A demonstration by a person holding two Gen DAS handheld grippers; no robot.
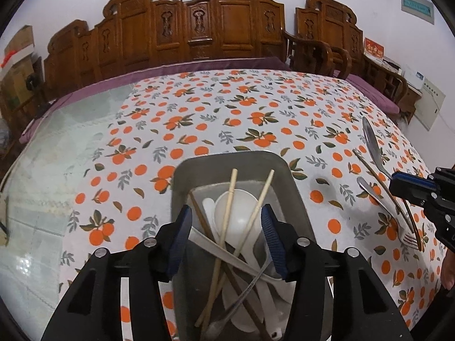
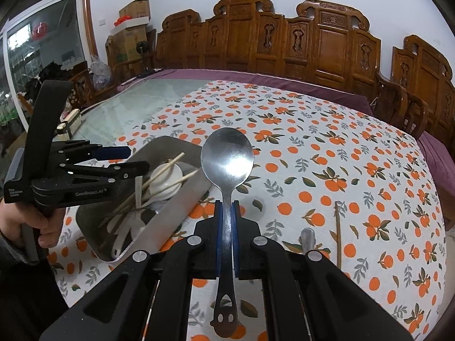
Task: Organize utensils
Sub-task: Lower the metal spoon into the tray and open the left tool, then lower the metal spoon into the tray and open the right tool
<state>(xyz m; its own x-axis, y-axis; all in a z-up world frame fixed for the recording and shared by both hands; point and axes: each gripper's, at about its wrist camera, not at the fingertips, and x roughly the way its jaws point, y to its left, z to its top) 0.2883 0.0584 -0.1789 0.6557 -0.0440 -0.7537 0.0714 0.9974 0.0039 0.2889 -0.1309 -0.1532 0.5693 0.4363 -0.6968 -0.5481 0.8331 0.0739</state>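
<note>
Our left gripper (image 1: 227, 233) hangs tilted downward with its blue pads apart, gripping nothing; our right gripper (image 2: 226, 227) (also tilted down) is clamped on a spoon (image 2: 227, 159).

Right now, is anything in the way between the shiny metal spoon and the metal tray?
Only the open left gripper, hovering over the grey metal tray. The right gripper holds the shiny metal spoon beside it.

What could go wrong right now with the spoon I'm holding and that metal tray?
The right gripper pinches the metal spoon by its thin handle, so it may swivel or slip. The open left gripper hovers over the tray's crossed chopsticks; lowering it could snag or flip them.
</note>
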